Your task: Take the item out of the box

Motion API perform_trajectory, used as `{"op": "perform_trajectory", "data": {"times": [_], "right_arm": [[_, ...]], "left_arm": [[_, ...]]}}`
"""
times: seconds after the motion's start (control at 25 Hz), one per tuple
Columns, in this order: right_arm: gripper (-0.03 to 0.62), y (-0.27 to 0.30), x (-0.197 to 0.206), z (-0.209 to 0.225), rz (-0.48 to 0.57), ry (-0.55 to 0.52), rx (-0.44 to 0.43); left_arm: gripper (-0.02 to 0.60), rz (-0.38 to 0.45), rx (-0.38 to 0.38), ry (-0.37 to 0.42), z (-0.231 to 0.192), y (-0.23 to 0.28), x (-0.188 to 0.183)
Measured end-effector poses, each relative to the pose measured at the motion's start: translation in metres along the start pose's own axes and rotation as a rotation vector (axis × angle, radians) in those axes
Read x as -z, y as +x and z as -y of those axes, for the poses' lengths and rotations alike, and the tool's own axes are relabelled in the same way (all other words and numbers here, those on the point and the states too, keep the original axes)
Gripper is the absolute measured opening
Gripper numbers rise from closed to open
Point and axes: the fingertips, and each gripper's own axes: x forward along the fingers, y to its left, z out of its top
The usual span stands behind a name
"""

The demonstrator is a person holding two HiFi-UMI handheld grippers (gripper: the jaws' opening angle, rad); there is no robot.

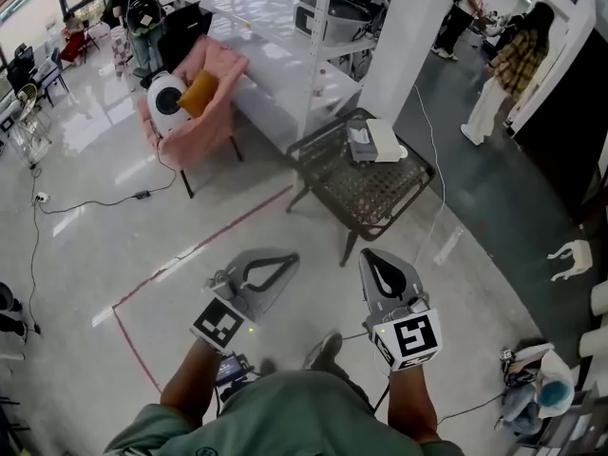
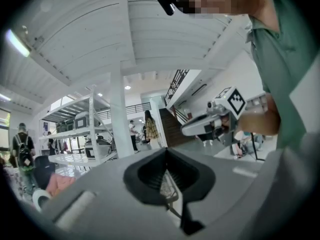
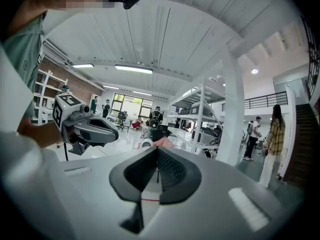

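A white box lies on a low dark wicker table ahead of me, with a grey item right beside it; whether that item is inside the box I cannot tell. Both grippers hang in the air over the floor, well short of the table. My left gripper is shut and empty, its jaws meeting in the left gripper view. My right gripper is also shut with nothing in it. Each gripper shows in the other's view, side by side and level.
A pink armchair with a round white device and an orange cushion stands at the left. White shelving and a white pillar rise behind the table. People stand at the back right. A cable and red tape cross the floor.
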Motion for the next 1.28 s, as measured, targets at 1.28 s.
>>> {"op": "perform_trajectory", "data": {"times": [1.28], "right_arm": [[0.006, 0.082, 0.069, 0.28, 0.01, 0.052, -0.056]], "left_arm": [[0.002, -0.042, -0.04, -0.011, -0.098, 0.295, 0.021]]}}
